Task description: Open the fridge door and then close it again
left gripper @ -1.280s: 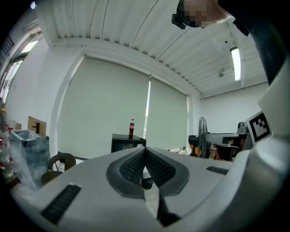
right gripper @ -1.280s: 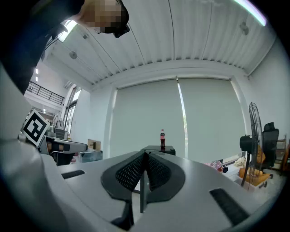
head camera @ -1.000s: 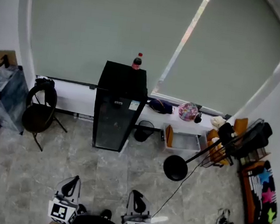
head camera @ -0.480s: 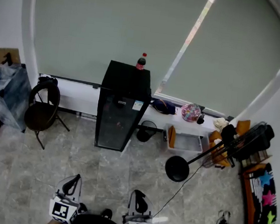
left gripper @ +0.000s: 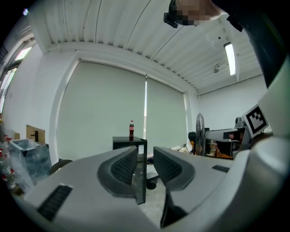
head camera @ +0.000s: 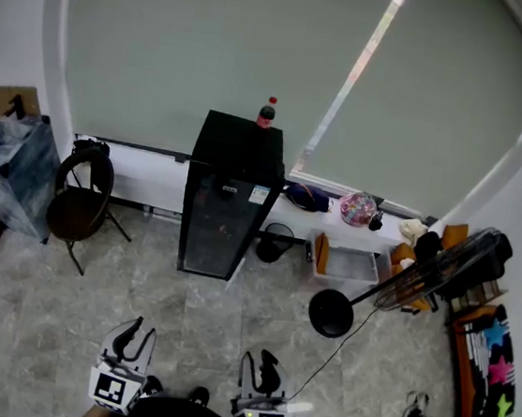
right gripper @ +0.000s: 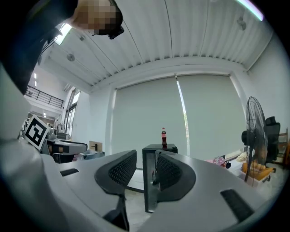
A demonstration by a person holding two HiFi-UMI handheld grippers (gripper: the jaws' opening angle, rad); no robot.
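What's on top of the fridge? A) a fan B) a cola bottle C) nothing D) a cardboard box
B: a dark bottle with a red cap and label stands upright on top of the black fridge.

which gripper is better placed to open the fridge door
Right, barely: both left gripper and right gripper are empty, jaws opening, far from the closed fridge; the right lines up closer.

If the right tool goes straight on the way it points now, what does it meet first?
Most likely the black fridge, which stands straight ahead across the floor; nothing nearer shows. The jaws of the right tool are opening, with nothing between them.
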